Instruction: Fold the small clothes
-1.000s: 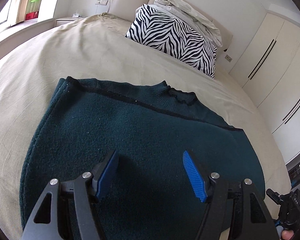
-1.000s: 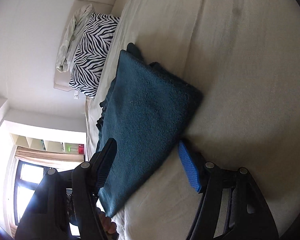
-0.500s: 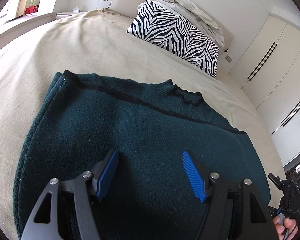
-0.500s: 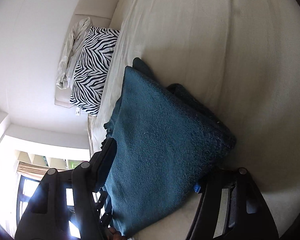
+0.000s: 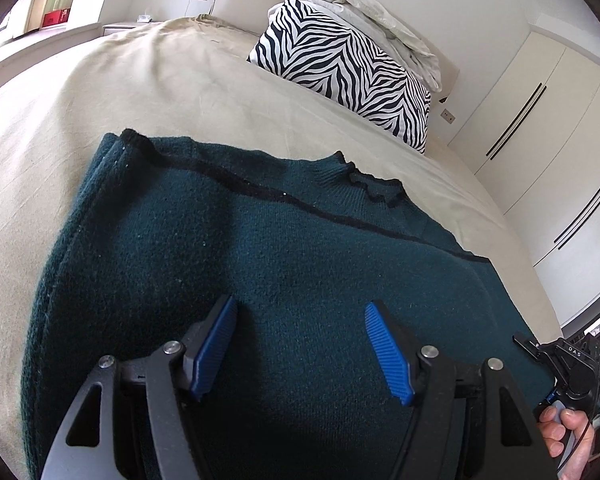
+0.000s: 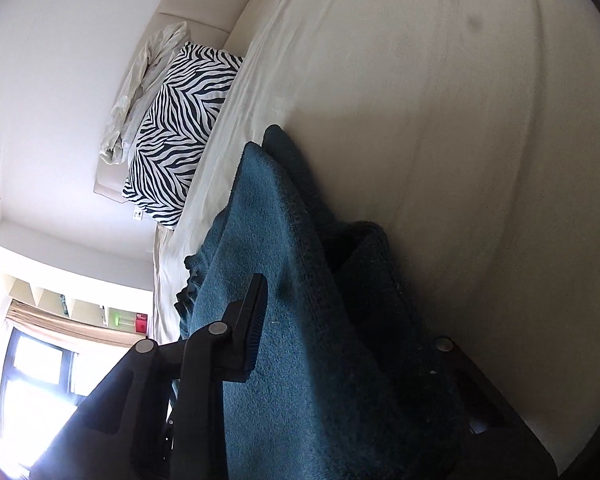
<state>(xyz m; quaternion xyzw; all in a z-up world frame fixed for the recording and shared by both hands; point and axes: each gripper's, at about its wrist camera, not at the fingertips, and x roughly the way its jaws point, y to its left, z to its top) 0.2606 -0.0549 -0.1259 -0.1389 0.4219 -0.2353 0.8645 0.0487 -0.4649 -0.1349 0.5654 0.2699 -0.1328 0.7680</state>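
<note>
A dark teal knit sweater (image 5: 260, 256) lies folded on the beige bed, collar toward the pillows. My left gripper (image 5: 300, 344) is open and empty, hovering just above the sweater's near part. In the right wrist view the sweater's edge (image 6: 292, 320) sits between the jaws of my right gripper (image 6: 340, 344). One finger (image 6: 252, 320) lies on top of the cloth; the other is hidden under the fold. The jaws still stand wide apart around the cloth. The right gripper's handle and the hand on it also show in the left wrist view (image 5: 568, 364).
A zebra-print pillow (image 5: 348, 68) and a rumpled cream cover (image 5: 380, 12) lean on the headboard at the far end. White wardrobe doors (image 5: 548, 128) stand to the right of the bed. The beige sheet (image 5: 140, 92) spreads around the sweater.
My right gripper has slid onto the sweater's edge, so the cloth now lies between its jaws and hides one finger. My left gripper has moved slightly forward over the sweater, still open.
</note>
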